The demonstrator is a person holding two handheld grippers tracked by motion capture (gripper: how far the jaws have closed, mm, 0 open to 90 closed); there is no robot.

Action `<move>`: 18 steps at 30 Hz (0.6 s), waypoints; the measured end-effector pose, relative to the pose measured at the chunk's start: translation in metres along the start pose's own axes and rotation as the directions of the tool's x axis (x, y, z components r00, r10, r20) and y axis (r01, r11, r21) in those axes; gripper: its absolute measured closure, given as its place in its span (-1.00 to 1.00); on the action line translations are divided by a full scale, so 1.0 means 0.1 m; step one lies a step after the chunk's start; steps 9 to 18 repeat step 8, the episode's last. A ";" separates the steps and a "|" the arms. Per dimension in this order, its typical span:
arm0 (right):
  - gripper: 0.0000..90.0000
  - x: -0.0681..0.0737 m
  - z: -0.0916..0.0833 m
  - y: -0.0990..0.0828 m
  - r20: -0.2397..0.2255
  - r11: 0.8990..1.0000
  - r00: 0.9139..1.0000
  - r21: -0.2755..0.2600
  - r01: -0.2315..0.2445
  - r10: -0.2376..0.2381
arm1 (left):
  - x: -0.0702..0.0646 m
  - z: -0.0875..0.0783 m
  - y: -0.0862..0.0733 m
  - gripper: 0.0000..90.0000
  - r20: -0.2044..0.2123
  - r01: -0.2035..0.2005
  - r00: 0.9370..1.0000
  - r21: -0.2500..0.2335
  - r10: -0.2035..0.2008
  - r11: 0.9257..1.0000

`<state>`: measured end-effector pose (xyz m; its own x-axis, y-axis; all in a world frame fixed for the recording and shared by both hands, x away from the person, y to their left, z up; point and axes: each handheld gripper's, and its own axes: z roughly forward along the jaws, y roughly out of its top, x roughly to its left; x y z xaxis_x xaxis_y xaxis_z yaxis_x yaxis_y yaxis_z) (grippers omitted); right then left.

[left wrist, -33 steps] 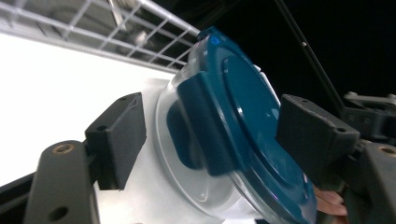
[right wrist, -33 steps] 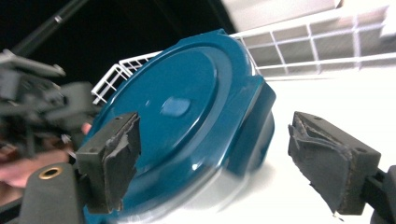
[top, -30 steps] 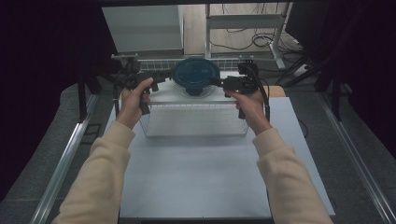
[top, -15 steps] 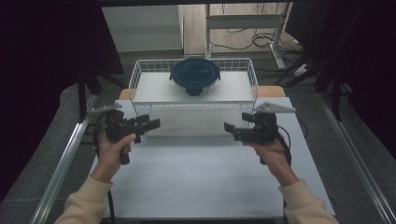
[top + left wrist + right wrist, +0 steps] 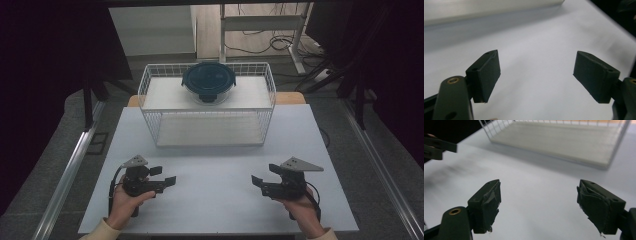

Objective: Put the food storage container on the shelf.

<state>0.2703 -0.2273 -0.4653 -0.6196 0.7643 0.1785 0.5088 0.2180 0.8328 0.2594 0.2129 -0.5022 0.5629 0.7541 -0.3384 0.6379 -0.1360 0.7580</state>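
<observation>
A white wire basket (image 5: 210,131) stands at the back middle of the white table (image 5: 215,210). Inside it, against its far side, sits a round clear container with a dark blue lid (image 5: 208,80). My left gripper (image 5: 164,176) is held low over the table's front left, open, with nothing between its jaws (image 5: 536,67). Over the front right, my right gripper (image 5: 265,176) is also open and empty (image 5: 539,195). The right gripper view has the basket's front wall (image 5: 554,157) ahead and the left gripper (image 5: 439,146) at its upper left.
Metal rails (image 5: 70,170) run along both sides of the table. Behind it stand a desk frame (image 5: 260,22) and loose cables (image 5: 260,47) on the floor. Bare table surface lies between the grippers and the basket.
Both hands have drawn back from the basket's sides toward the table's front edge, and the grippers now hang open over bare table. The basket and container stay at the back.
</observation>
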 end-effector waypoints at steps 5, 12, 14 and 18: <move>-0.64 -0.05 0.04 -0.05 0.009 1.000 1.000 0.003 -0.028 0.028 | 0.01 0.00 -0.05 -0.51 -0.021 0.012 1.000 -0.021 -0.013 1.000; -0.66 -0.05 0.06 -0.08 0.022 1.000 1.000 -0.013 0.007 -0.007 | 0.04 0.05 -0.08 -0.51 -0.045 0.001 0.999 0.007 -0.001 1.000; -0.66 -0.05 0.06 -0.08 0.022 1.000 1.000 -0.013 0.007 -0.007 | 0.04 0.05 -0.08 -0.51 -0.045 0.001 0.999 0.007 -0.001 1.000; -0.66 -0.05 0.06 -0.08 0.022 1.000 1.000 -0.013 0.007 -0.007 | 0.04 0.05 -0.08 -0.51 -0.045 0.001 0.999 0.007 -0.001 1.000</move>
